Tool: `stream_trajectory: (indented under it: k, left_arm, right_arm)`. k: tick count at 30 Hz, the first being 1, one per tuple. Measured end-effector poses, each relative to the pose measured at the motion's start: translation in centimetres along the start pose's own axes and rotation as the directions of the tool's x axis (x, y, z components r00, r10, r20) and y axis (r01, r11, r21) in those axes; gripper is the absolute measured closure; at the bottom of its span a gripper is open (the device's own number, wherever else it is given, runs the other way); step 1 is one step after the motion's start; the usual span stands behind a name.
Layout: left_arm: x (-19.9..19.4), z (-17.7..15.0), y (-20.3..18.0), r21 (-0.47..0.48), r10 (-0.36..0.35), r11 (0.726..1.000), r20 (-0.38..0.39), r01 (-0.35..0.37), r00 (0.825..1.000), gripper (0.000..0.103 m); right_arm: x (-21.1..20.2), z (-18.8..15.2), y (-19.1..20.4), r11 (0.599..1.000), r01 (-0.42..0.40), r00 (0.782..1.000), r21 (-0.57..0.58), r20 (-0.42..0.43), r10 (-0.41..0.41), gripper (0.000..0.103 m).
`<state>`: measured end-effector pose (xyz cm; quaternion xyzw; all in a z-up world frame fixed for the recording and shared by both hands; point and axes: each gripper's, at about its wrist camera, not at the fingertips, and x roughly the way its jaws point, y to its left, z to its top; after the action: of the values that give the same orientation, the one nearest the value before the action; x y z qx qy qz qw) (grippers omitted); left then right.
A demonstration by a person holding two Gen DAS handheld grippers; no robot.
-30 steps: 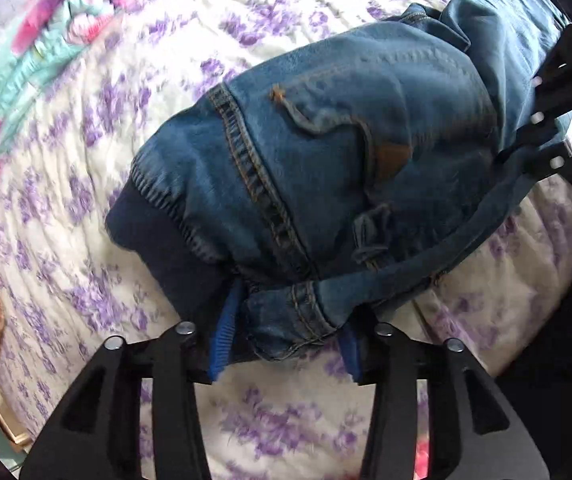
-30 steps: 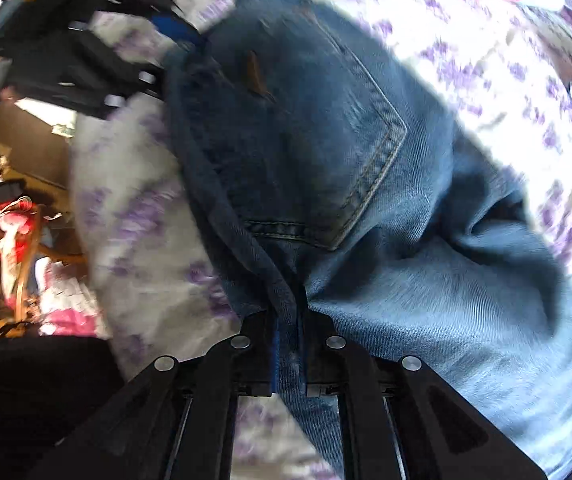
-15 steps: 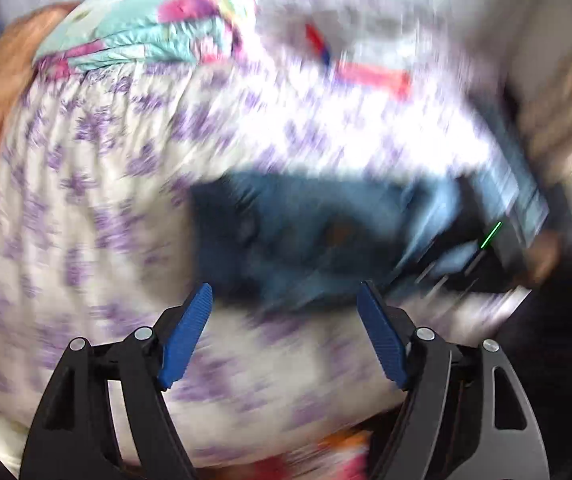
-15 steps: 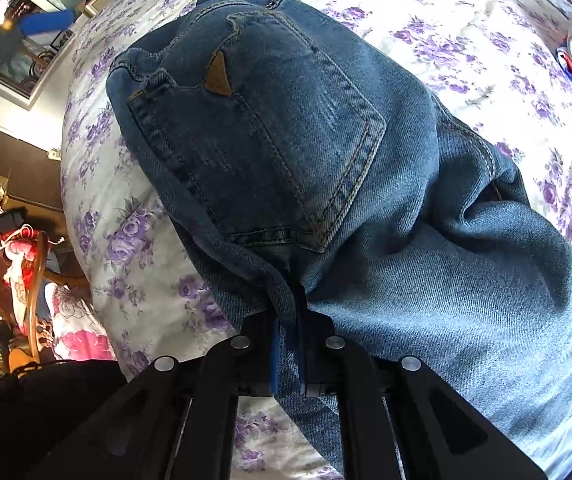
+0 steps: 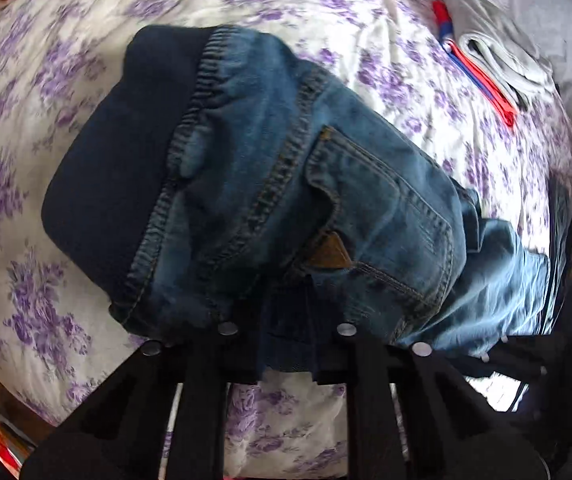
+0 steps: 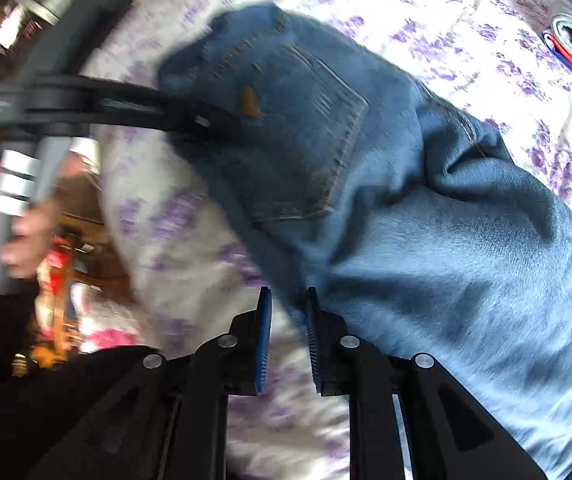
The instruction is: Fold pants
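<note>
Since the earlier frames, the left gripper has been opened wide, swung away and brought back to the jeans, and its jaws have just been closing; a bunch of dark denim is now pinched between them. The right gripper, which was clamped on the edge of the jeans before, has just been opening: a narrow gap is now seen between its blue pads, and the fabric is no longer pressed by them. The edge of the denim lies just above and beside the fingertips, but it cannot be told if one pad is touched by it.

In the left wrist view, nearest to the camera, the grasped fold is found just below a back pocket with a small brown triangular patch. Further away, the gathered denim and the wide dark navy waistband are spread on the bedsheet, which is white with purple flowers. The jeans are laid near the edge of the bed, with a paler leg running toward the right in the right wrist view.

In that view the left gripper is seen blurred at the upper left, and it is held by a hand. At the far right, well apart from the jeans, a folded grey cloth with red and blue stripes is resting on the sheet.
</note>
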<state>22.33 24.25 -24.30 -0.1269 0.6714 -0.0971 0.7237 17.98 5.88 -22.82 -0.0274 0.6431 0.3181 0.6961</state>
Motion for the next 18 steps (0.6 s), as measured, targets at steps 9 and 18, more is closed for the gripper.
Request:
stream_trajectory:
  k: [9,18]
  left_arm:
    - [1.0,0.3,-1.7,0.029,0.091,0.995,0.016,-0.091,0.996,0.09]
    - [1.3,0.5,-1.6,0.021,0.058,0.998,0.033,-0.059,0.998,0.089]
  right_arm:
    - [4.5,3.0,-0.7,0.999,0.0,1.0,0.053,0.005,-0.001,0.096]
    - [-8.6,-5.3,-8.5,0.952,-0.019,0.977,0.306,0.208,-0.047,0.056]
